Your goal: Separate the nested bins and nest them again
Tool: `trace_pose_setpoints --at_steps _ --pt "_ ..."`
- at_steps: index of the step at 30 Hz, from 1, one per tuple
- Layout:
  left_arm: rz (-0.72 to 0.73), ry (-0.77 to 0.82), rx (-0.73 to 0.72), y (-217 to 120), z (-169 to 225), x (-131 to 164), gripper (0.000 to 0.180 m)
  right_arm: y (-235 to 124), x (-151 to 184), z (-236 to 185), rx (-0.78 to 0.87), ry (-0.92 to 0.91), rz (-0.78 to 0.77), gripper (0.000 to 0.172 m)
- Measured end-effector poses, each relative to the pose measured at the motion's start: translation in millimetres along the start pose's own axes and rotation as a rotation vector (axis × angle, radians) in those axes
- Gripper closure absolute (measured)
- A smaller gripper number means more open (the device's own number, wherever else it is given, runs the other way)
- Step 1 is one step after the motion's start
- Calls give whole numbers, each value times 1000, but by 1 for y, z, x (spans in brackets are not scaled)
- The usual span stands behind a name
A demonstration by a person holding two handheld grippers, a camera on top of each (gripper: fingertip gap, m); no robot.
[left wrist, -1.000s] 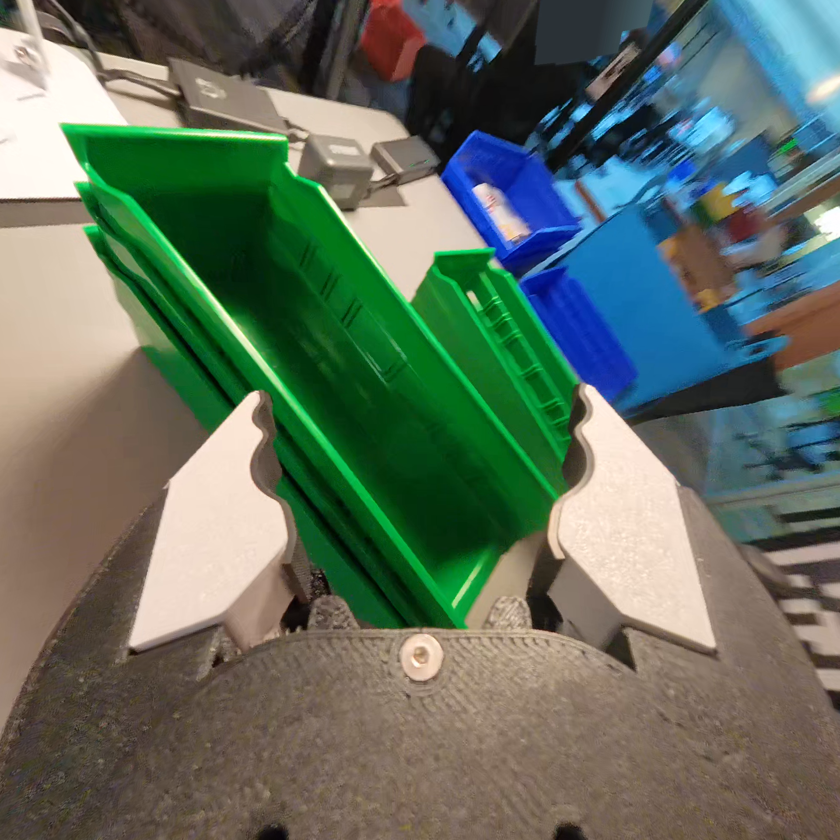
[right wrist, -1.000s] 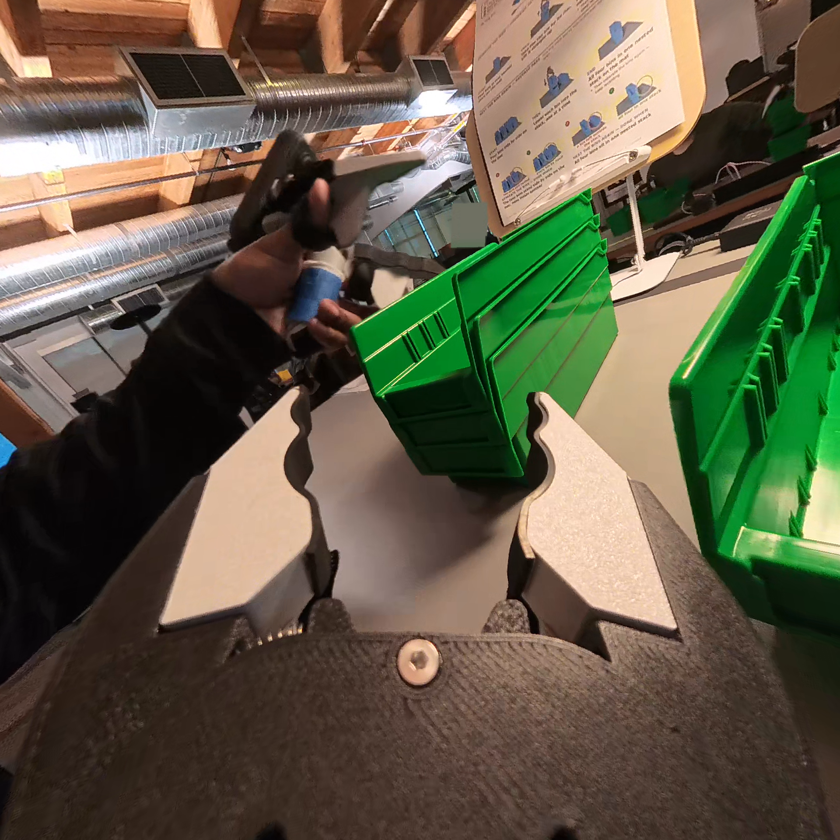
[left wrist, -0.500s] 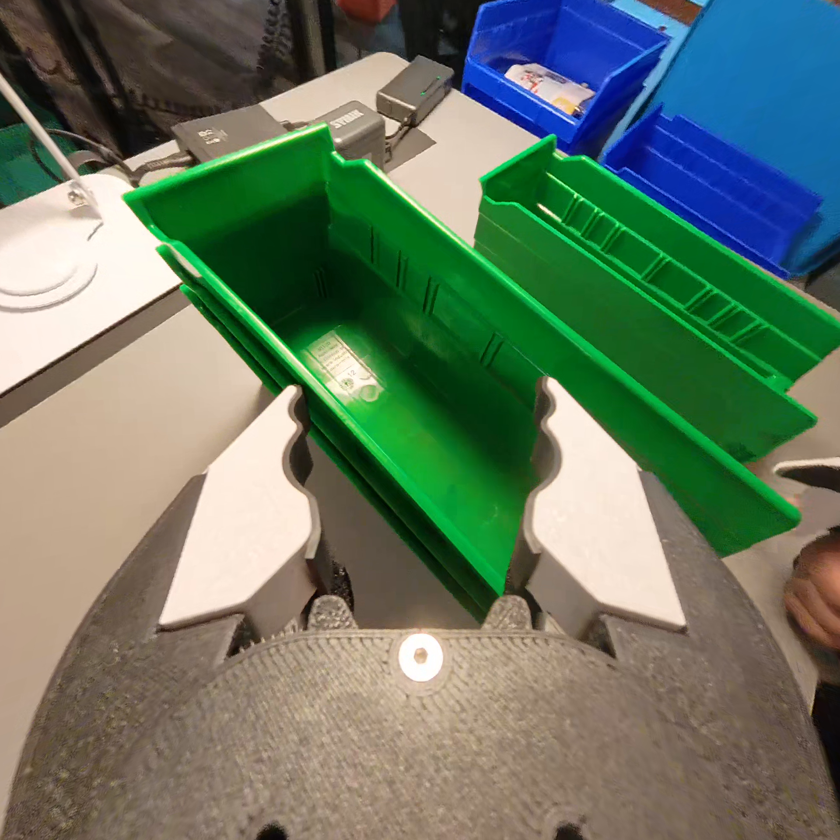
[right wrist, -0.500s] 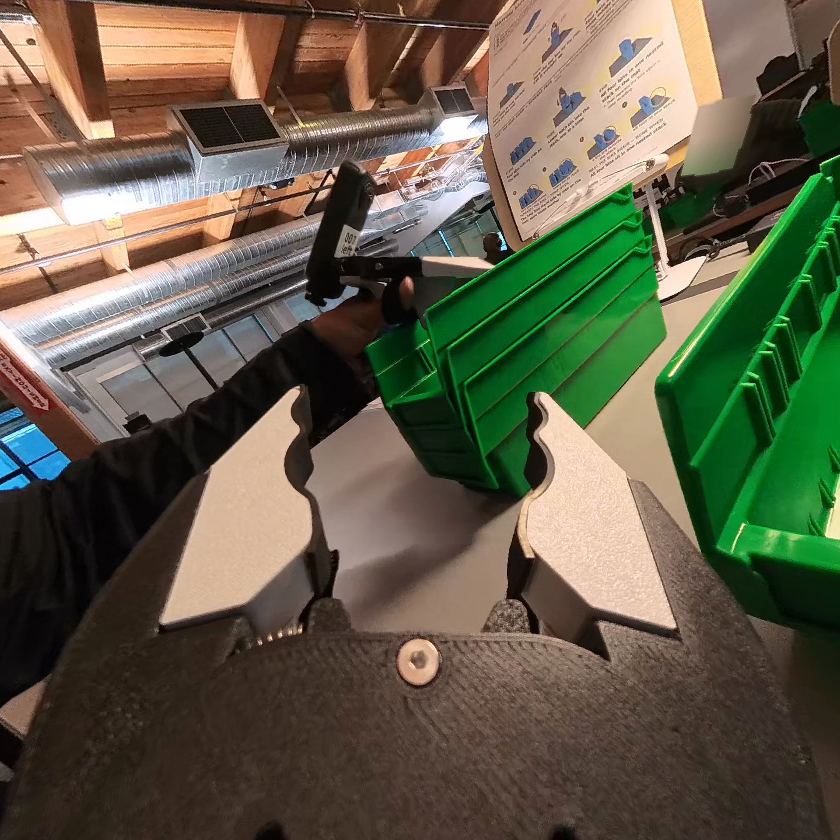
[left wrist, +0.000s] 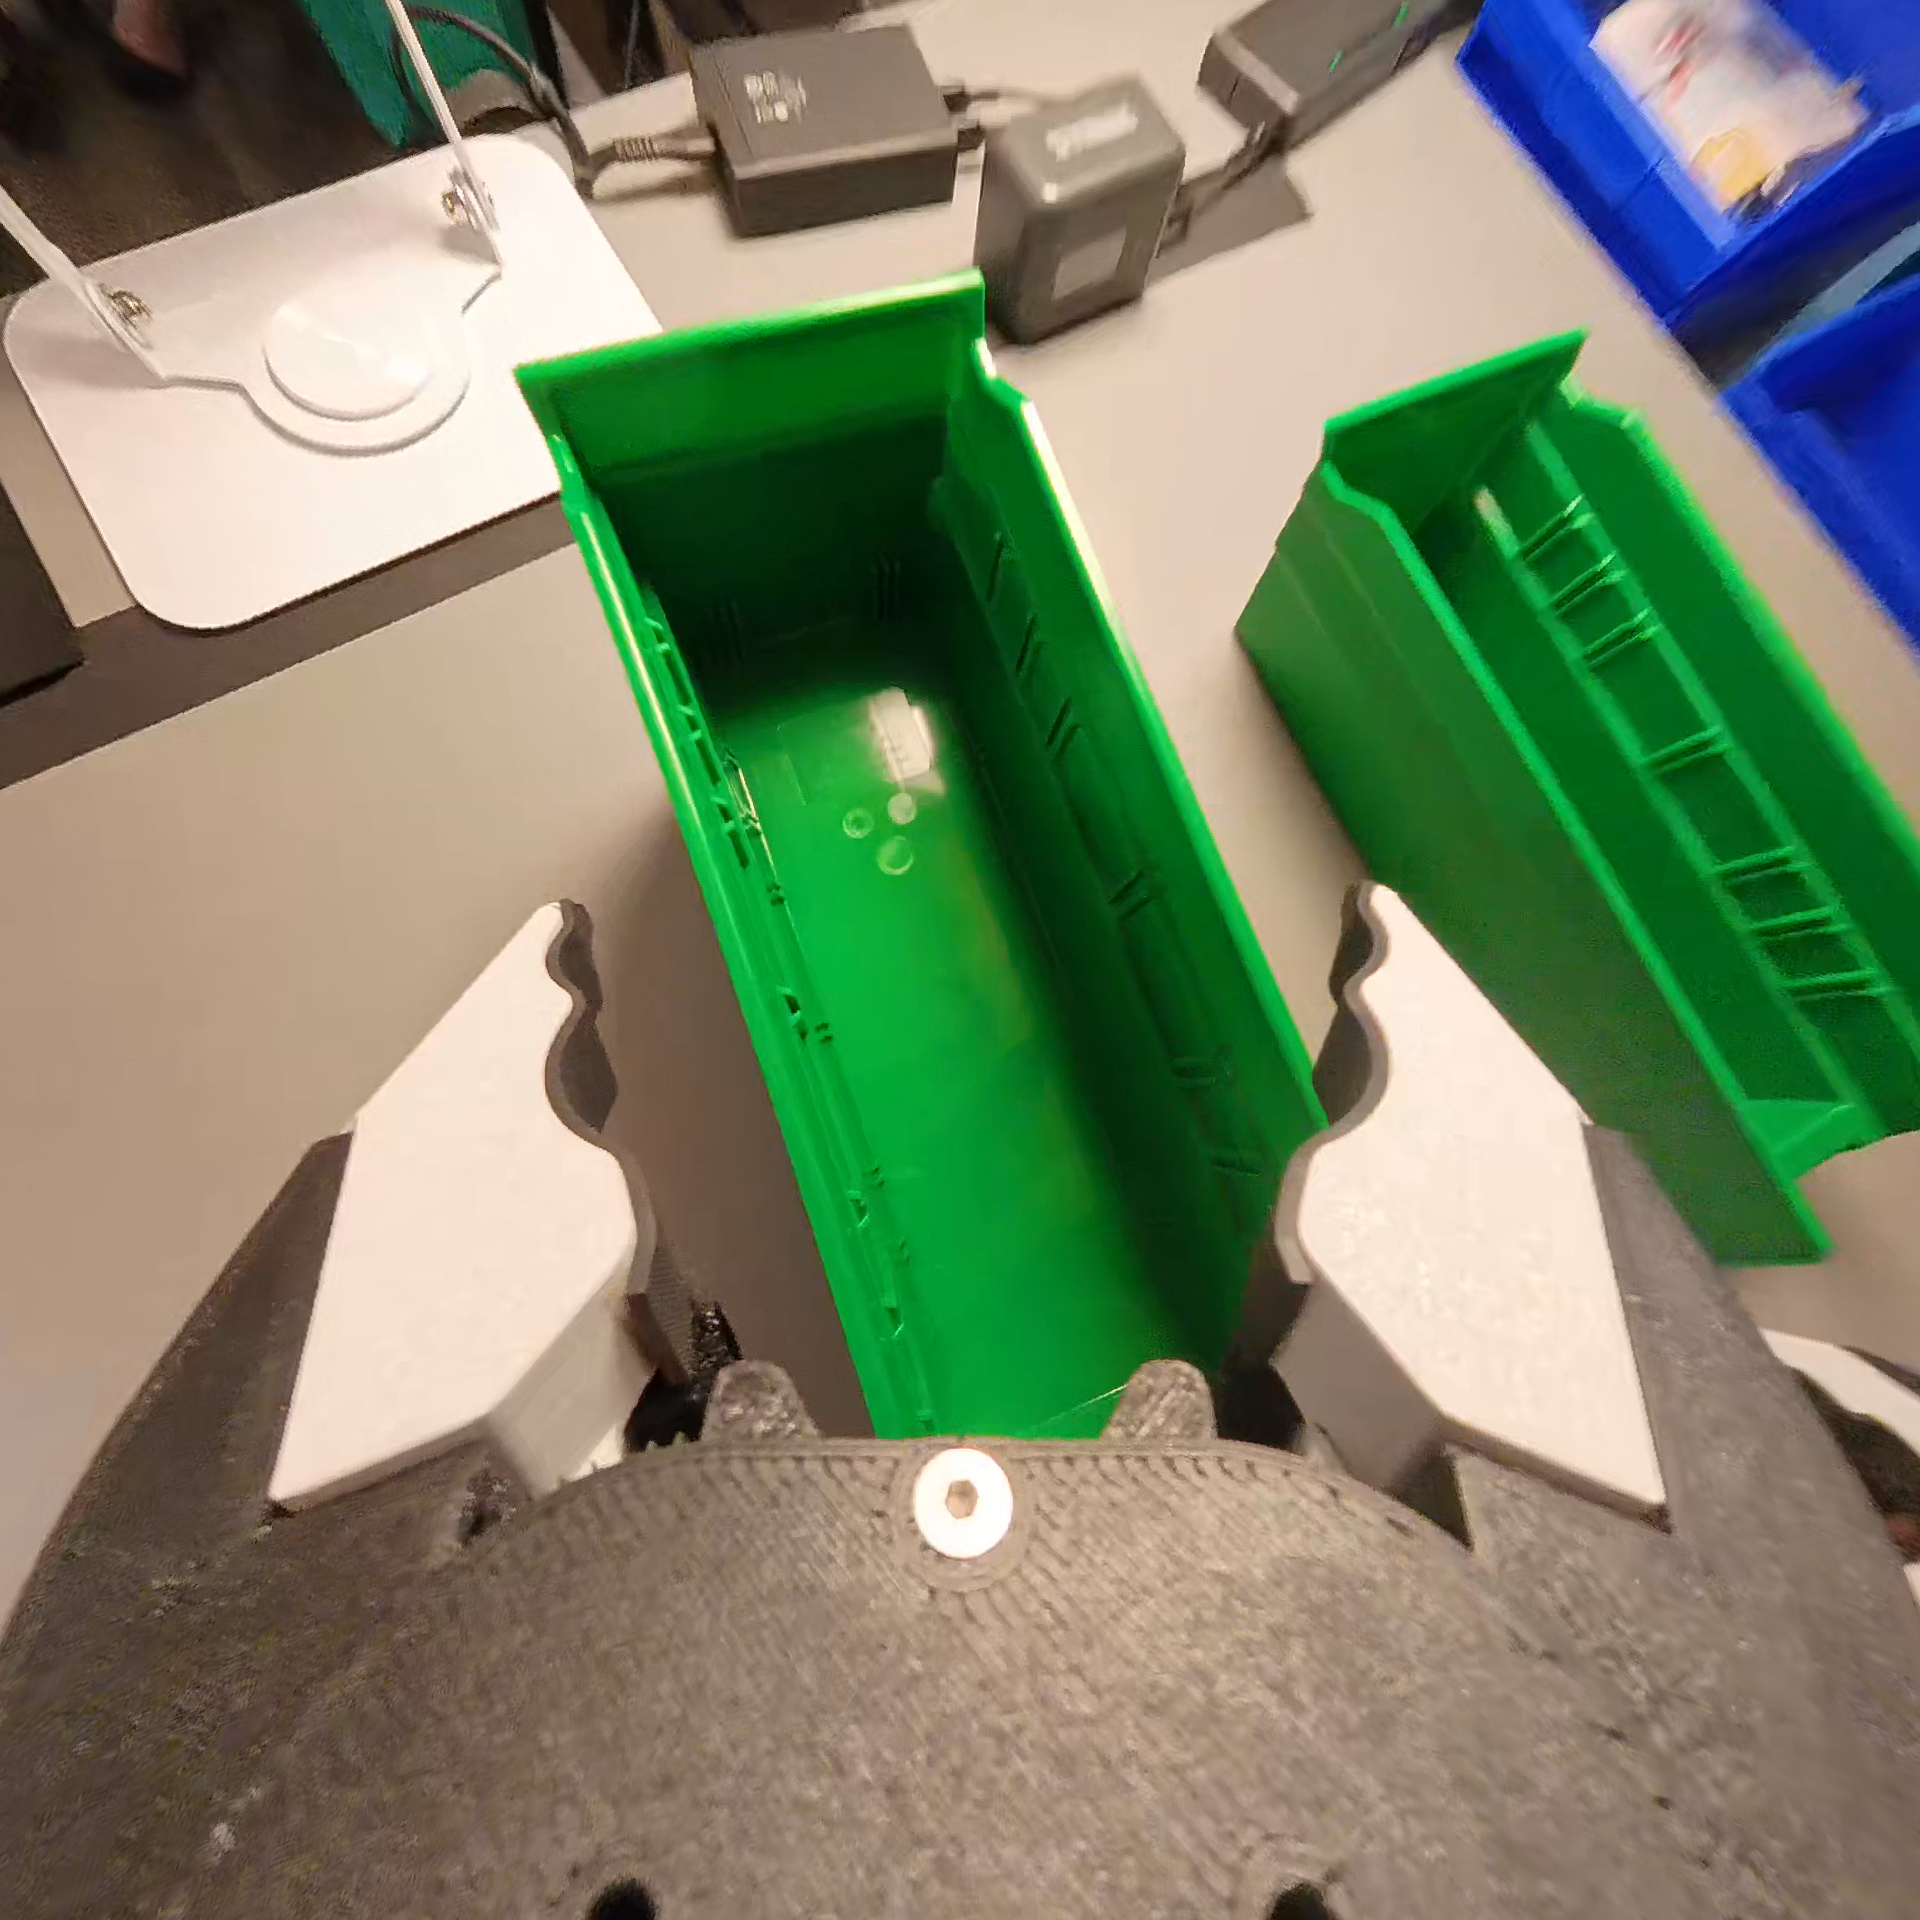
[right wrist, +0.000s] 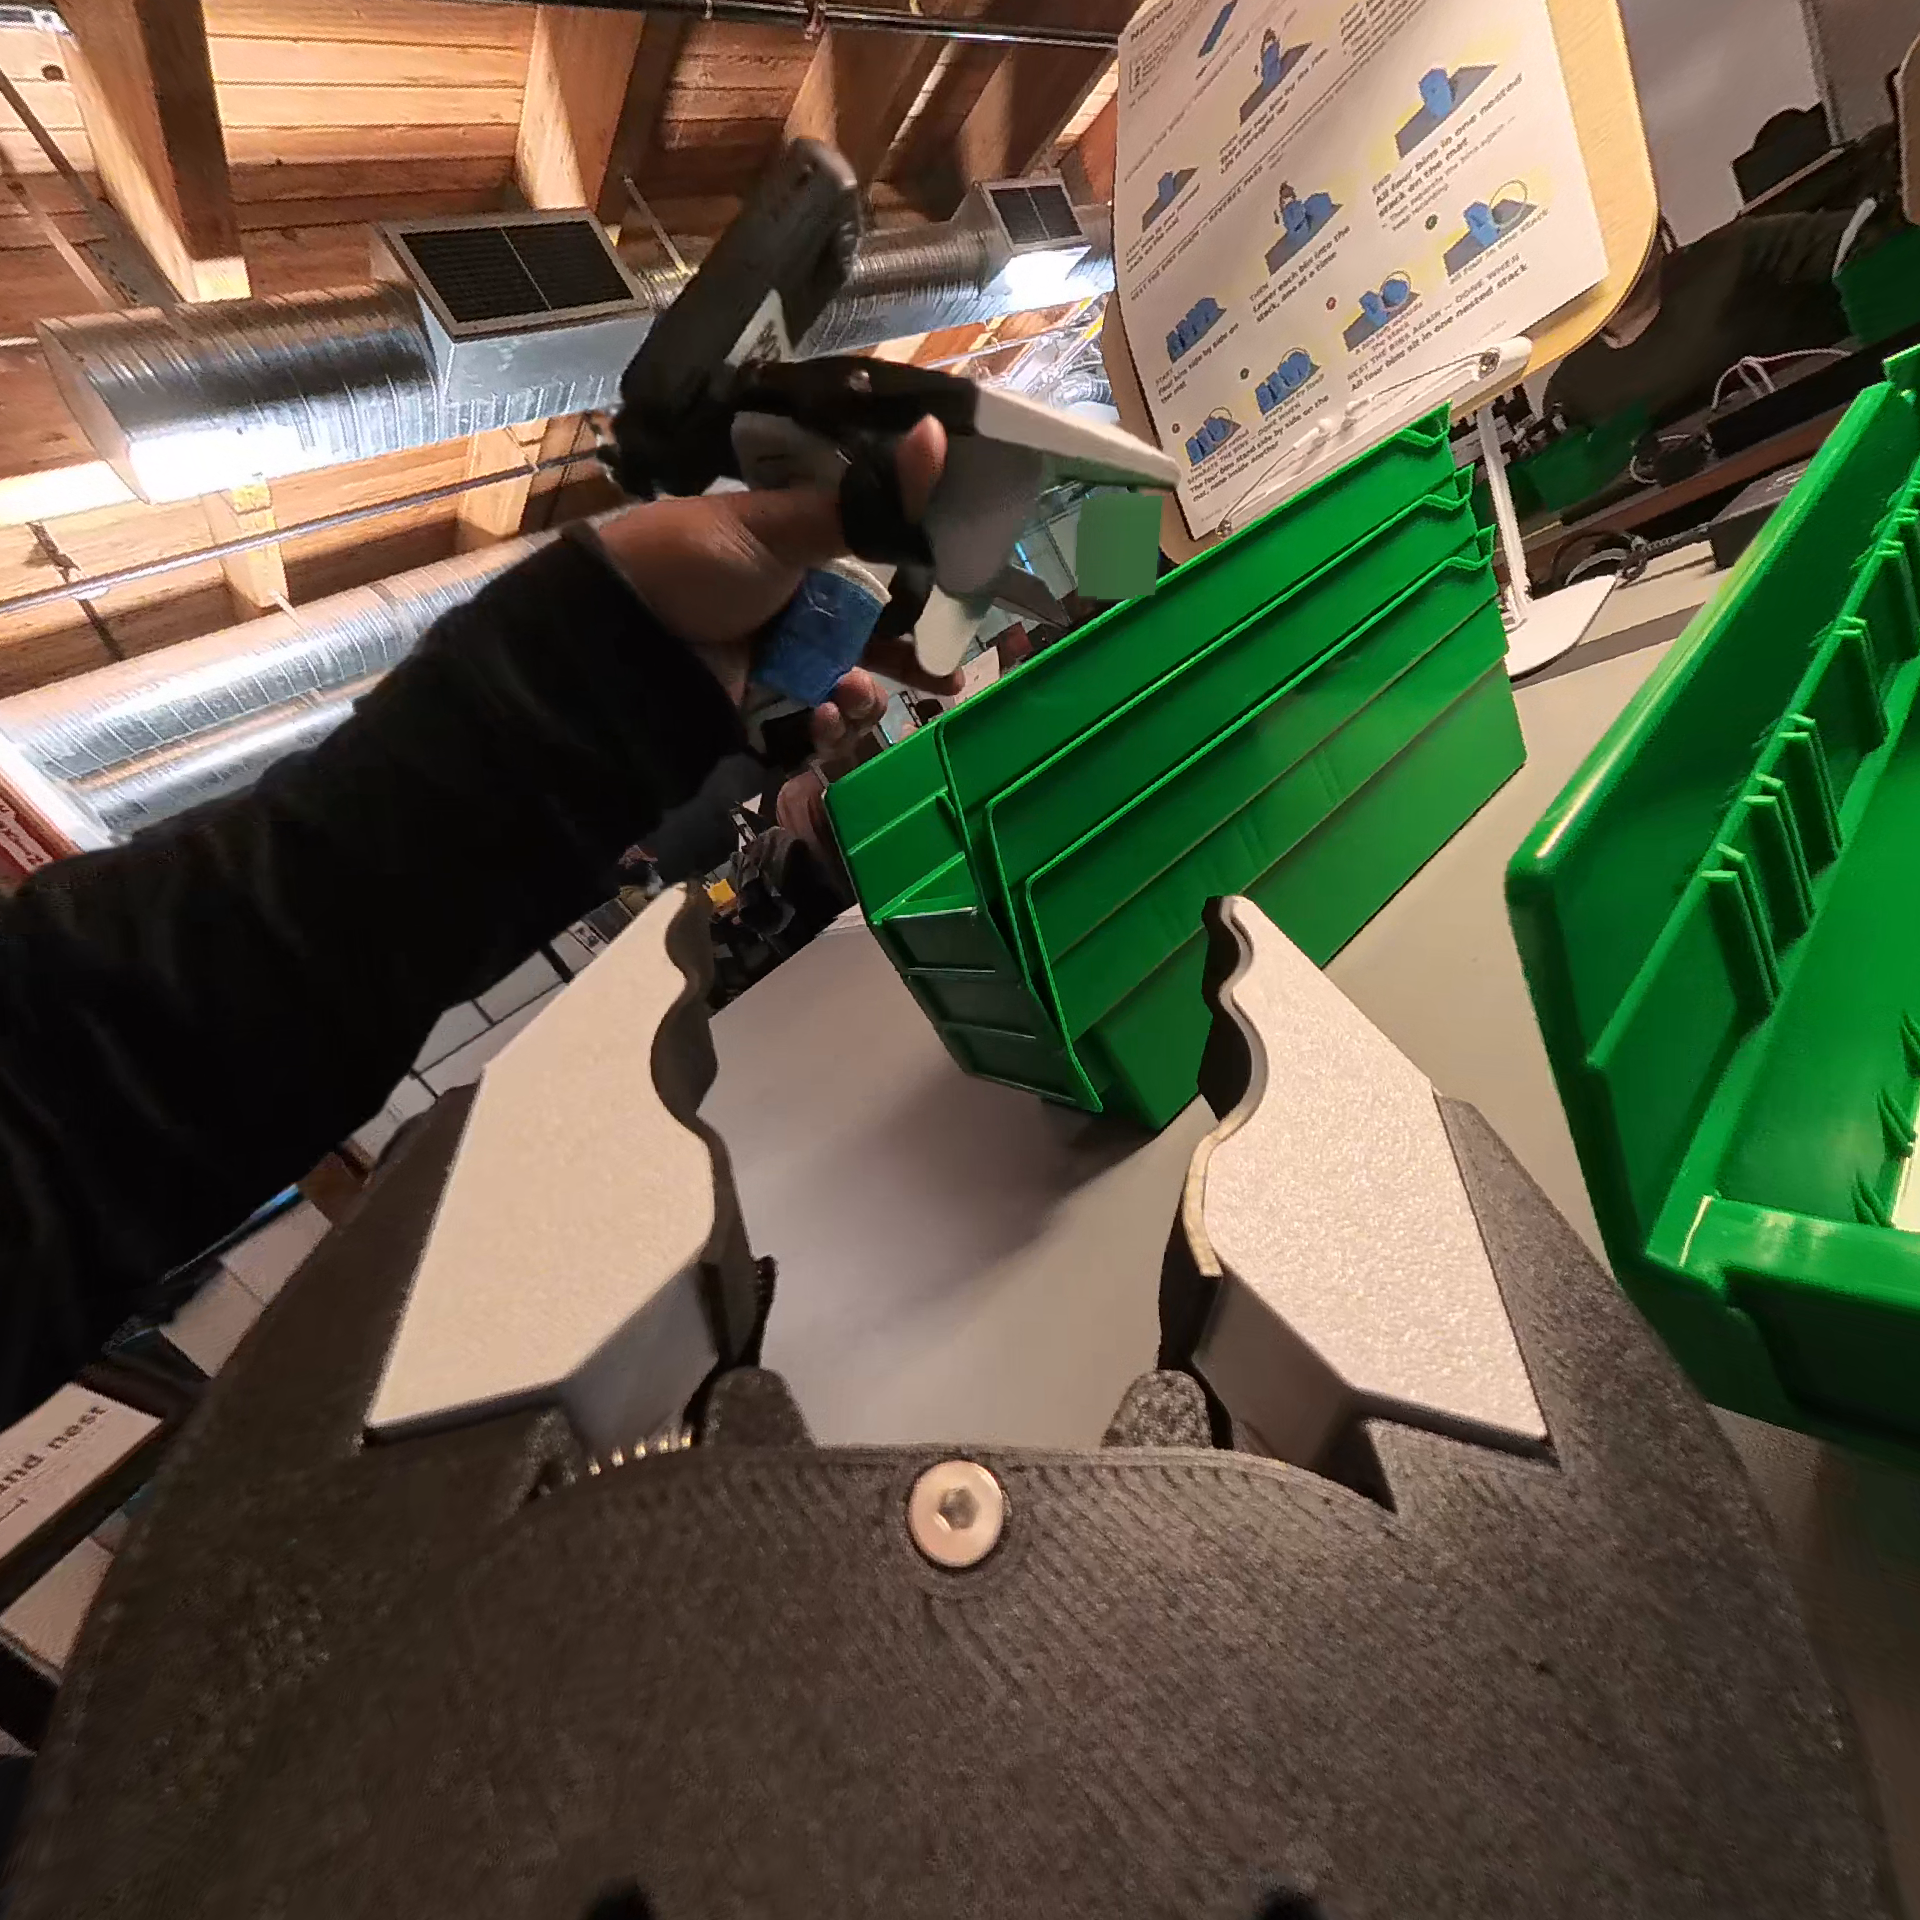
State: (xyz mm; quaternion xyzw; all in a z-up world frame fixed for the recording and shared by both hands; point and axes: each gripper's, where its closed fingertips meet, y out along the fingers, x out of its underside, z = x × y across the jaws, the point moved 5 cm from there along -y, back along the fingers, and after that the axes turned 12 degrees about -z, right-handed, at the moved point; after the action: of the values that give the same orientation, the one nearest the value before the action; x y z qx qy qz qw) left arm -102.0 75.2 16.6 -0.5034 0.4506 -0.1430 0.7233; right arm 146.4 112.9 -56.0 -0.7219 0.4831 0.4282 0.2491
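Fingers straddle nested bins, lone bin beside

A grey table carries it all. A nested stack of green bins stands near its middle, a single green bin just beside it, apart. Behind them rest a white stand base, two dark power bricks with cables and a grey box.

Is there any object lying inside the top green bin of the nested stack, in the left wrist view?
No, the top green bin shows only its bare green floor, with a flat label on it.
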Motion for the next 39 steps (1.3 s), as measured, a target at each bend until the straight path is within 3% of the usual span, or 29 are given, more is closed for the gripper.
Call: trace_pose_setpoints --at_steps 11,29,39 --pt "-175 111 -197 23 15 2 57 -2 -2 1 -46 38 9 77" --pt "-226 73 -152 26 16 15 49 -3 -3 1 -73 55 15 77" --pt "-211 98 -156 22 14 12 67 -4 -3 1 -77 57 16 77"
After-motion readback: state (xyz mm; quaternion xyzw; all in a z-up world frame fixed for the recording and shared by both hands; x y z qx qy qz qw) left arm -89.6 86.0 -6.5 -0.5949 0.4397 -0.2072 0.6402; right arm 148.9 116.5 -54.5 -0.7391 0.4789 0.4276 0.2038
